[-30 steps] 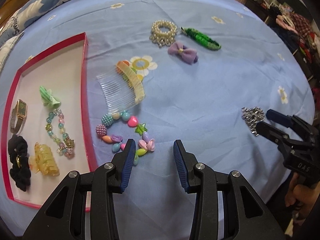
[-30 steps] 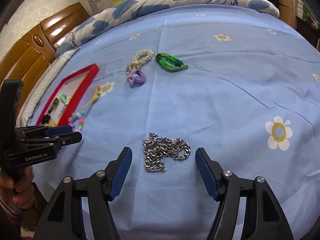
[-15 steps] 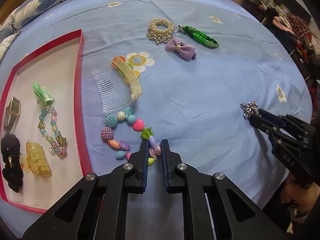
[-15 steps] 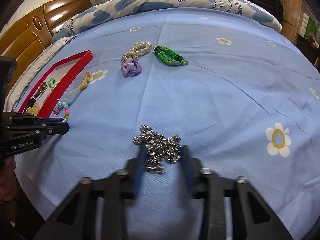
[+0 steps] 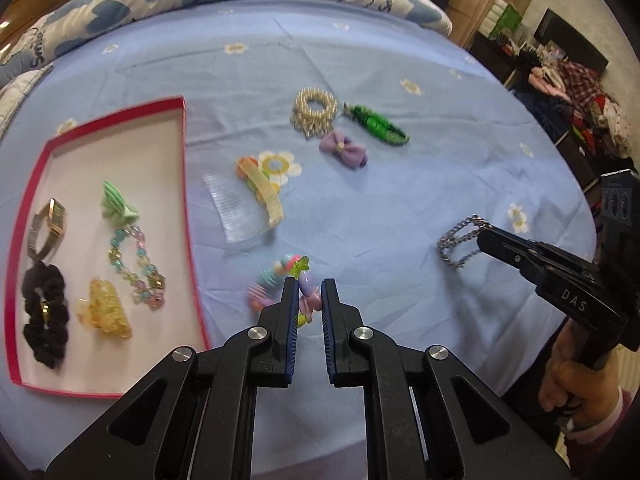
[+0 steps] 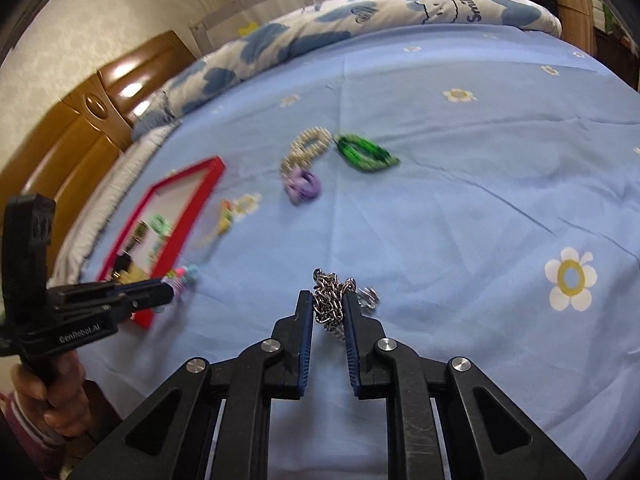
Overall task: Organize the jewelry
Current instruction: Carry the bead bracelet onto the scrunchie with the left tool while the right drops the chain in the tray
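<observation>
Both views are evenly and brightly lit by soft daylight, with faint shadows on the blue bedsheet (image 5: pixel 400 208). Fisheye curvature bends the sheet's far edge and darkens the corners around it. Motion blur smears the comb (image 5: pixel 244 208) and beads on the sheet. Beyond the sheet, glare spots shine on the wooden headboard (image 6: pixel 100 120).

A home bedroom, with a bed used as the work surface.

A light-blue bedsheet printed with white daisies (image 6: pixel 460 208) is spread under a blue-and-white cartoon-print quilt (image 6: pixel 360 16), a glossy brown wooden headboard (image 6: pixel 92 120) is seen behind, and piled clothes (image 5: pixel 580 96) are seen aside.
</observation>
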### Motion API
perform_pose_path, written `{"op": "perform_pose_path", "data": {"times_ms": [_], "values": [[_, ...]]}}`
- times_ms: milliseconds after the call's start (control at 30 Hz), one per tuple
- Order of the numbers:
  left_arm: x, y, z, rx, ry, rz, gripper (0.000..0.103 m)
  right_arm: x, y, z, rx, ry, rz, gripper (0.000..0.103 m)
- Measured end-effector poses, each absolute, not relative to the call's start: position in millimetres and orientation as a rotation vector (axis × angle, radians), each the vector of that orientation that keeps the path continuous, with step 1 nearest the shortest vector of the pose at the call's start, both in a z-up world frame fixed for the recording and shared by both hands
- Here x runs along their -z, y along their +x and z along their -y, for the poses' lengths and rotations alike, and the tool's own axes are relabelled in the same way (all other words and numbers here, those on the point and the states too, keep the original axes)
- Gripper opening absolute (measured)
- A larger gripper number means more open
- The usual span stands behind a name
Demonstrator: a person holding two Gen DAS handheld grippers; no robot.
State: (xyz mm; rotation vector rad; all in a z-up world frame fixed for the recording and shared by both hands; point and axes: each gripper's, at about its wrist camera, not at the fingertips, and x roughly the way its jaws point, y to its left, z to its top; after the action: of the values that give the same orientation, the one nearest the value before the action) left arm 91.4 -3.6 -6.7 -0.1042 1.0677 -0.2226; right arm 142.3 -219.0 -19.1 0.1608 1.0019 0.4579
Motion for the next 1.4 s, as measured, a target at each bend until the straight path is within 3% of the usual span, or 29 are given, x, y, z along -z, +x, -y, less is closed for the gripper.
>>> {"op": "perform_pose_path", "data": {"times_ms": [600,1400], "values": [[-44,72,-50,0.138,-0.192,-0.944,0.010,-45,144,174,-0.602,0.173,-0.885,0.014],[-48,50,-150,-0.061,-0.302,-0.897,0.010,-55,146,56,-0.830,0.106,-0.892,0.014]]}}
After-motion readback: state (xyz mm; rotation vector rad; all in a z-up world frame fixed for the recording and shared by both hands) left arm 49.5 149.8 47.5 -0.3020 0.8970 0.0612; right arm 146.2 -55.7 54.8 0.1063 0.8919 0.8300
